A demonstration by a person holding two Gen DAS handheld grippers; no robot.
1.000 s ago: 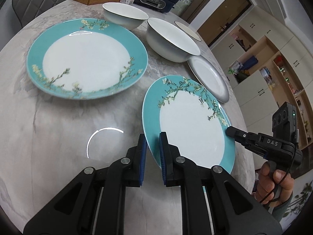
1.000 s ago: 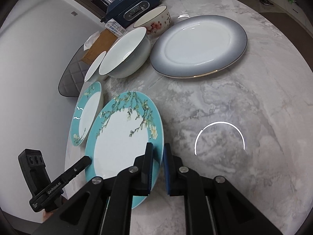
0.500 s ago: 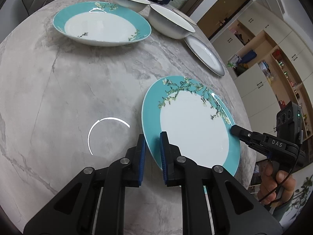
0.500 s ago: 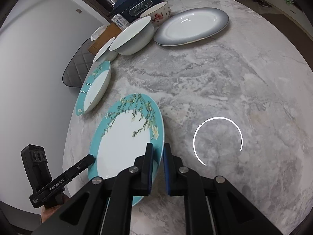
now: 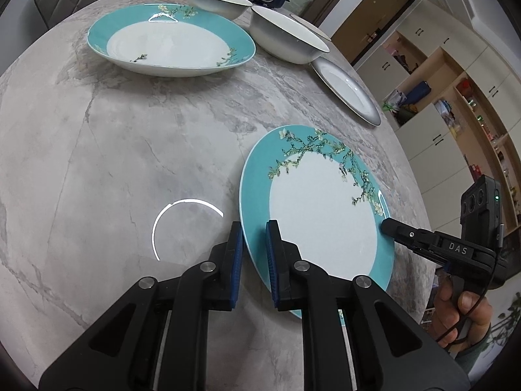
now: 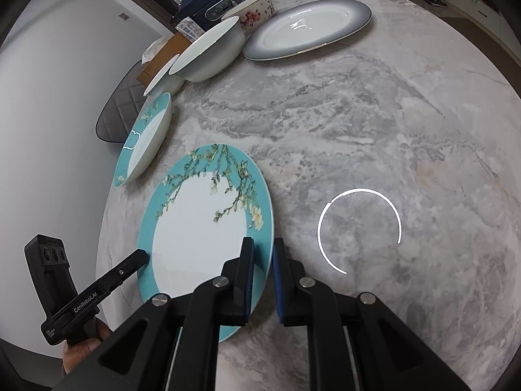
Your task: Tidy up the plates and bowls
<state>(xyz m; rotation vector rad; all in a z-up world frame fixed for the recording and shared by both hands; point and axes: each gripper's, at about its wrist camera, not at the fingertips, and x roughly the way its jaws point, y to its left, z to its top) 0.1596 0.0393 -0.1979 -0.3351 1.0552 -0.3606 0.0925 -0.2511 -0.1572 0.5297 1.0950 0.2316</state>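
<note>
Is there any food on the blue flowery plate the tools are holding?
Empty. The plate's white middle is bare in both views, only painted blossom branches on the teal rim. Each tool, left and right, straddles its rim.

left wrist: close, angled down | right wrist: likewise | shared: teal plate (image 5: pixel 322 208), table (image 5: pixel 114 150)

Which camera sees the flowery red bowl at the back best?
The right wrist view. There the red-flowered bowl shows its side and painted blossoms, behind the grey bowl and beside the grey plate. In the left wrist view only a thin slice of its rim peeks over the grey bowl.
</note>
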